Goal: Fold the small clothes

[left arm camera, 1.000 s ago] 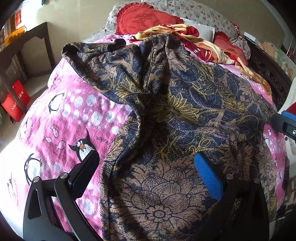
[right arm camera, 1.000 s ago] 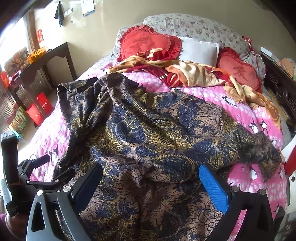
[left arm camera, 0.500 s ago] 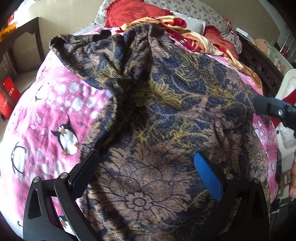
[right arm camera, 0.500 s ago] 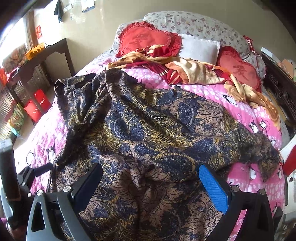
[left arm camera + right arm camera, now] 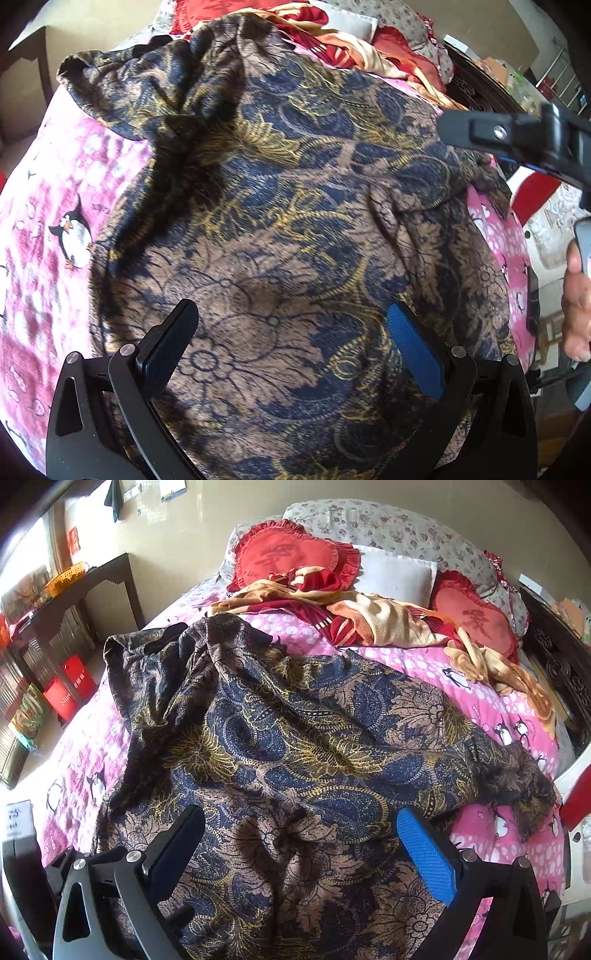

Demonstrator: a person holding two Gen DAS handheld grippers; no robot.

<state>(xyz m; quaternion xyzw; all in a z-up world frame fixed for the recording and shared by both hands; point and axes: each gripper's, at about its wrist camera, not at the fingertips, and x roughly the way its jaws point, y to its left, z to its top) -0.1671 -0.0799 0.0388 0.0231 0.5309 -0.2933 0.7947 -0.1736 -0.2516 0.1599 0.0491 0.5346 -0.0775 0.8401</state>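
Here the garment (image 5: 295, 746) was spread, rumpled, across the pink bed (image 5: 498, 709), and both the left hand-held gripper (image 5: 291, 350) and the right hand-held gripper (image 5: 301, 845) were held over its near part with jaws apart, nothing clamped. Probably the wrinkles should be smoothed and an edge or corner pinched, not the bunched middle, before any fold was made.

We see the garment (image 5: 295, 738) as thin woven cloth with a matt, crinkled paisley print, lying on a fleecy pink blanket (image 5: 491, 705). Our right gripper (image 5: 301, 843) shows matt black plastic, metal screws and one ribbed blue pad.
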